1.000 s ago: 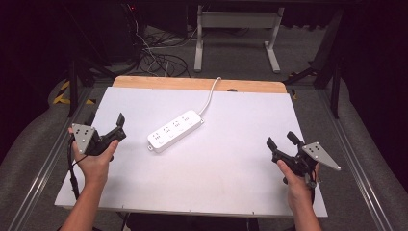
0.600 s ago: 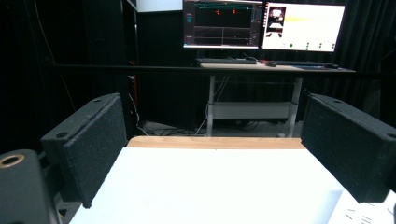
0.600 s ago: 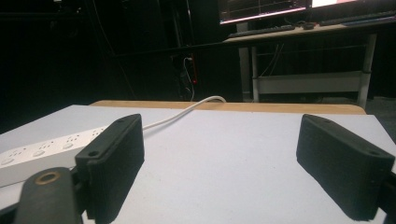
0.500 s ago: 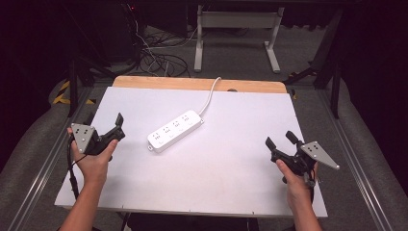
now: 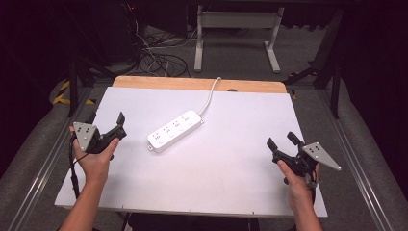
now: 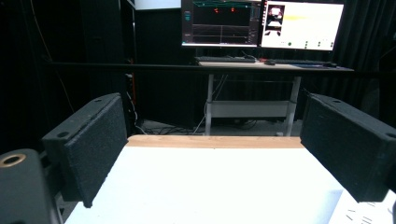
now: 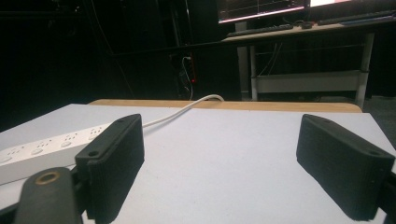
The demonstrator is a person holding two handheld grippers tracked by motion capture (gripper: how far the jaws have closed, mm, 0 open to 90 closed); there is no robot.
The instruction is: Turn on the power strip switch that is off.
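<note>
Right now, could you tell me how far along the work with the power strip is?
Nothing looks done yet. The power strip lies untouched mid-table, its cable running off the far edge. In hand: nothing. The left gripper and right gripper both rest open at the table's sides, jaws wide apart, well clear of the strip. Left to do: probably the whole job, starting with a reach toward the strip.

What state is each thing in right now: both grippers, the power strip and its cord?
left gripper: open, jaws wide apart, holding nothing, at the table's left edge.
right gripper: open, holding nothing, near the table's right edge.
power strip: flat on the white table, lying diagonally, sockets up, nothing plugged in, untouched.
cord: attached to the strip, running off the far edge.
</note>
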